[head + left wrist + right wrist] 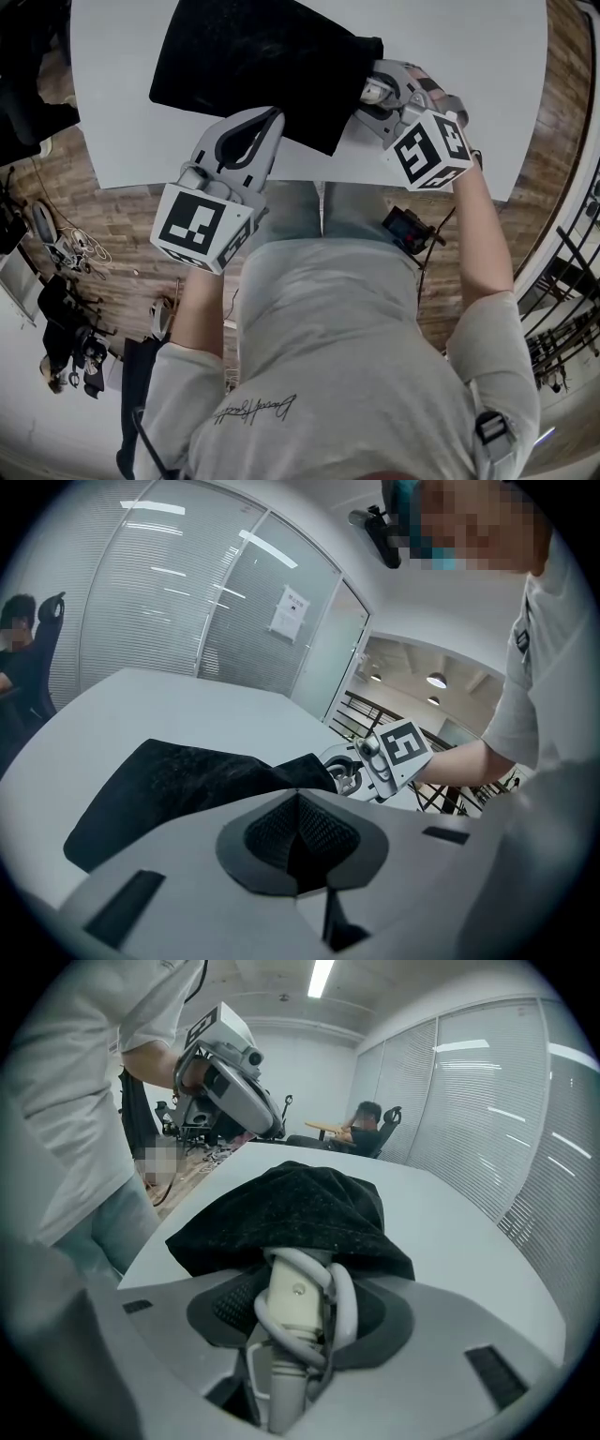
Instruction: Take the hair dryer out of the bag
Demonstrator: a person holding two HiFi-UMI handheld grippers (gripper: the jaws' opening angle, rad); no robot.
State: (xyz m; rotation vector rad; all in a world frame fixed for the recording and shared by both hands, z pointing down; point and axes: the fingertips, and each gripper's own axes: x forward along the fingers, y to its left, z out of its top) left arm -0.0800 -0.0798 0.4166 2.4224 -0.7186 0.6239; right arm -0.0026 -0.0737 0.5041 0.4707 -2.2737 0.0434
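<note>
So our left tongs (pixel 273 119) are pressed together on the near edge of the black bag (pixel 253 56), which lies on the white desk (pixel 469 56); our right tongs (pixel 375 94) sit at the bag's open end, pinching the pale handle of the hair dryer (pixel 292 1309); its cord (pixel 343 1302) is looped round that handle; the rest of the dryer is inside the bag, hidden under the cloth.
</note>
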